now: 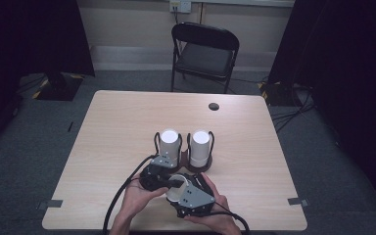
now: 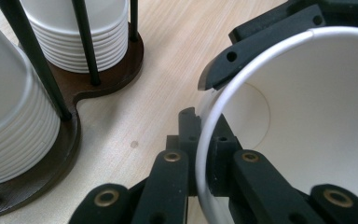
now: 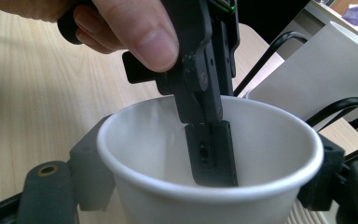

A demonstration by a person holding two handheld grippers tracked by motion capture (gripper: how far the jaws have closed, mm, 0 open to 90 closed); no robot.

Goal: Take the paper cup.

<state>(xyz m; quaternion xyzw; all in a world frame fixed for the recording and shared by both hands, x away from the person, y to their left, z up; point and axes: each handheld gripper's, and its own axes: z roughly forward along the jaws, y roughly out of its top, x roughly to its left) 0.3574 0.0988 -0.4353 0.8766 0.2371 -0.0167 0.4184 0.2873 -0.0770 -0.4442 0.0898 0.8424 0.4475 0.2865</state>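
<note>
Your right gripper [image 3: 209, 186] has its two jaws clamped on the outside of a single white paper cup [image 3: 205, 154], one jaw on each flank just below the rim. Your left gripper [image 2: 205, 158] pinches that same cup's wall, one jaw inside and one outside, closed on the thin paper. In the high view the cup sits between both grippers near the table's [image 1: 117, 127] front edge, held off the wood, just in front of the dark two-slot cup holder [image 1: 200, 169].

The risk, as it looks from here, is the double grip itself. Squeeze harder on either side and the soft wall may buckle or crease at the rim. Pull your hands apart without one gripper letting go first and the rim could tear, or the cup could spring free and roll off the near edge. The holder's thin black rods [image 2: 86, 42] and its two stacks of cups [image 2: 81, 32] stand close behind; a sudden jerk could knock a stack or shift the base.
</note>
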